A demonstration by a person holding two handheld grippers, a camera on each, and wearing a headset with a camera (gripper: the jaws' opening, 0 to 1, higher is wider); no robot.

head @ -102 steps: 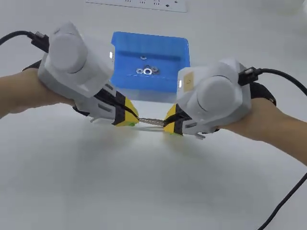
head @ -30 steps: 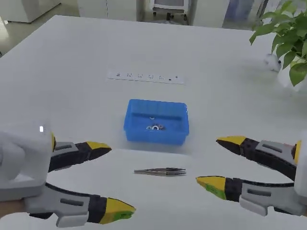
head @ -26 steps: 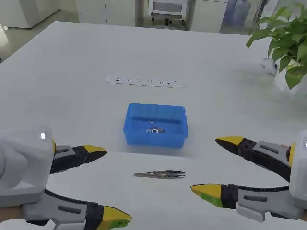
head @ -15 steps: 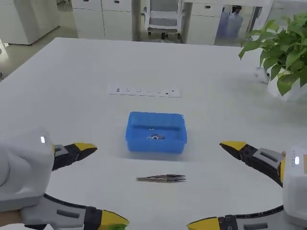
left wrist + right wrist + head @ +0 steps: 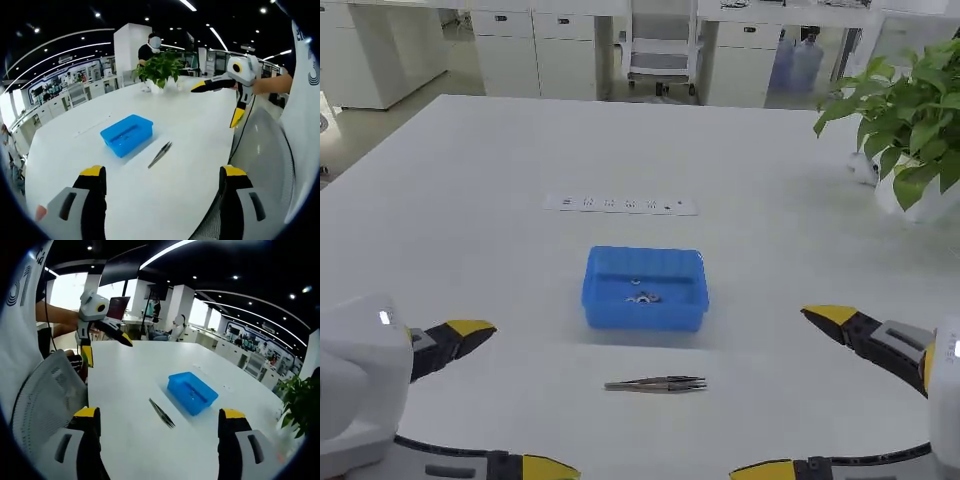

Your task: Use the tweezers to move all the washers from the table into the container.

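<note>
Washers [image 5: 640,297] lie in the blue container [image 5: 642,314], in a small shiny clump near its middle. They are too small for me to count. The tweezers [image 5: 656,384] lie flat on the table [image 5: 520,150], just in front of the container and not touching it. Nothing holds them.

A few seconds ago both grippers pinched the tweezers between them, close to the container. Now I have let go and pulled back. The left gripper [image 5: 508,398] and the right gripper [image 5: 788,392] are both spread wide with nothing in them. They are well apart from the tweezers, one on each side. I think this means the job is done, or nearly done.

I cannot tell if any washer is left on the white table, as one would be hard to spot there. The lower jaw of each gripper is partly cut off by the bottom edge of the head view.
</note>
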